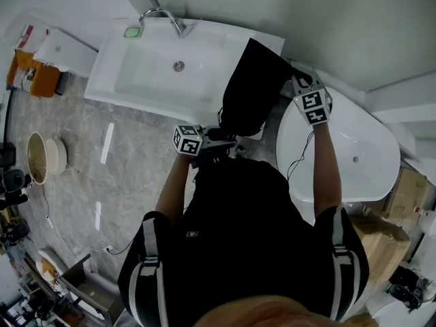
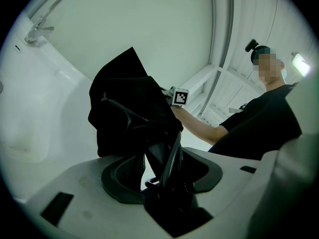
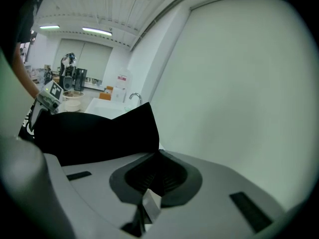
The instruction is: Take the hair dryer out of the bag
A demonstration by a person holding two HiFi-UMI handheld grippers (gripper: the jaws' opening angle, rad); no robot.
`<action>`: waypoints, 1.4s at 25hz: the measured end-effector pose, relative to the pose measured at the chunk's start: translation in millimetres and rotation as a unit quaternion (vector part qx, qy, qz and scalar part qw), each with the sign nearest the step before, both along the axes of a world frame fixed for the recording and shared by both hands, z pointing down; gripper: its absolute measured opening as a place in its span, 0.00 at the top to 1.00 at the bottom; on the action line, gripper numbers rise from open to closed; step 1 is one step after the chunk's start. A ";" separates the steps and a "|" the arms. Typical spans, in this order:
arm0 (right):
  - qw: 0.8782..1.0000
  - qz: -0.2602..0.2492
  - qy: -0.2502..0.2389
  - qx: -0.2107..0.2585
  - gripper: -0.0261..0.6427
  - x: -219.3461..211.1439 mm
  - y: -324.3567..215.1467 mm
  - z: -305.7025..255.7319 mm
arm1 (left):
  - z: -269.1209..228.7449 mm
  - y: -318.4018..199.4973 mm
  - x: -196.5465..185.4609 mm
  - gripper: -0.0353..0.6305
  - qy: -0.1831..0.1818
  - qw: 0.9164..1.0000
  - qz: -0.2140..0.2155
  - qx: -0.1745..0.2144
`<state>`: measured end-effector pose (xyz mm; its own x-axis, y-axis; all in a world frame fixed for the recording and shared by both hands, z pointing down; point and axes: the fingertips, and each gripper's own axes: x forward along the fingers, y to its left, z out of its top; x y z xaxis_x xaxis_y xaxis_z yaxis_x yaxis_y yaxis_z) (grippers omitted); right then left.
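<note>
- Black bag (image 1: 252,87) hangs between sink (image 1: 143,73) and bathtub (image 1: 368,142) and blocks the middle.
- Wall (image 1: 306,19) is close behind the bag.
- Faucet (image 1: 162,13) sticks up at the sink's back edge.
- Sink basin left of the bag and the tub interior are open from above.

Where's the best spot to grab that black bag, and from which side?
Probably the bag's upper corner, from the person's right. The cloth there lies thin and flat, so narrow jaws can pinch it. The right gripper is shut on that corner.
</note>
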<state>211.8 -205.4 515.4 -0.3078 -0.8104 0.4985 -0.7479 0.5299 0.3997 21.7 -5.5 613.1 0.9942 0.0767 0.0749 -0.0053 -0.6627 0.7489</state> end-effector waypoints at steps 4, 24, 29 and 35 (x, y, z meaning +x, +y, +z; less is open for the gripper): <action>1.000 0.014 -0.010 0.009 0.87 7.2 -8.4 -11.7 | 0.0 -0.7 -0.8 0.66 0.001 1.000 -0.002 0.000; 0.991 0.063 -0.068 0.100 0.86 26.1 -38.0 -102.0 | 10.0 -6.7 -8.2 0.66 -0.016 0.999 -0.028 -0.002; 0.990 0.055 -0.082 0.104 0.86 30.1 -35.7 -113.4 | 14.1 -8.4 -16.2 0.66 -0.020 0.999 -0.048 -0.009; 0.993 0.041 -0.095 0.055 0.86 17.2 -24.8 -66.4 | 10.7 -24.0 -21.9 0.66 -0.013 0.997 -0.082 -0.006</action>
<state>229.0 -230.2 449.1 -0.3184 -0.8828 0.3454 -0.8539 0.4253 0.2998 -0.2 -29.5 623.9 0.9912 -0.0862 0.1002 -0.1321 -0.6421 0.7551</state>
